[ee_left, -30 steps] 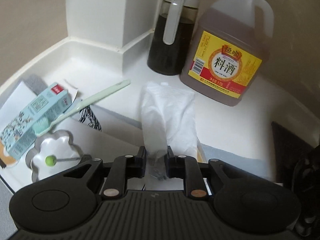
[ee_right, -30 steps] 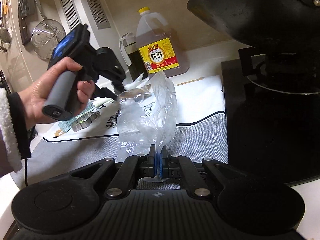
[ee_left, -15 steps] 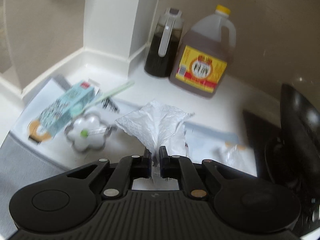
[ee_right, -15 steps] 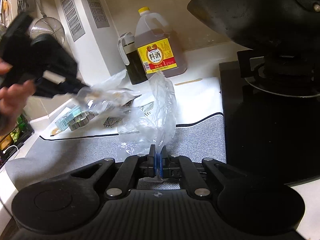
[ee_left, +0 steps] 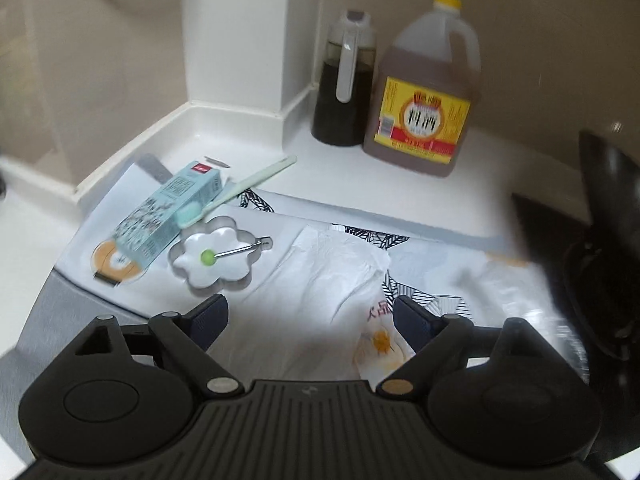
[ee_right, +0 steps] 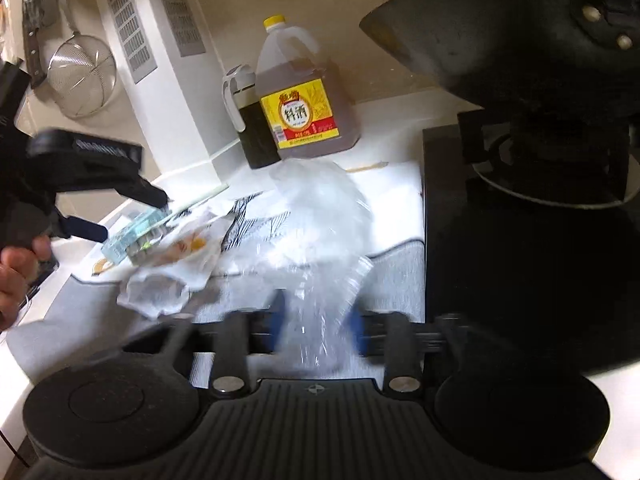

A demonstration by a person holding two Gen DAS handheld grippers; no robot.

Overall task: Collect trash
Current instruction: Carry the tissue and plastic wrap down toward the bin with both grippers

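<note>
Kitchen worktop (ee_left: 360, 184) beside a black stove (ee_right: 520, 240), which carried a dark wok (ee_right: 480, 40). Landmark: the cooking-wine jug (ee_left: 424, 92), yellow-capped, standing at the back wall with a dark-liquid pitcher (ee_left: 344, 80) touching its left side.

Left claw (ee_left: 310, 312): jaws opening and already wide, with no pad pressing on anything. The white printed wrapper (ee_left: 328, 280) lay crumpled on the patterned mat (ee_left: 440, 256) in front of the jug, between and just beyond the spread fingers. In the right wrist view the same wrapper (ee_right: 176, 268) rested loose on the mat, apart from the left claw (ee_right: 120, 212), which a hand (ee_right: 16, 264) carried above it.

Right claw (ee_right: 316, 320): jaws opening, blurred, about half apart. The clear plastic bag (ee_right: 320, 216) stood between the blue pads, which were not pressing on it, in front of the jug.

Left of the jug lay a teal carton (ee_left: 168, 212), a pale green toothbrush (ee_left: 236, 192) leaning on it, and a flower-shaped dish (ee_left: 216, 256).
</note>
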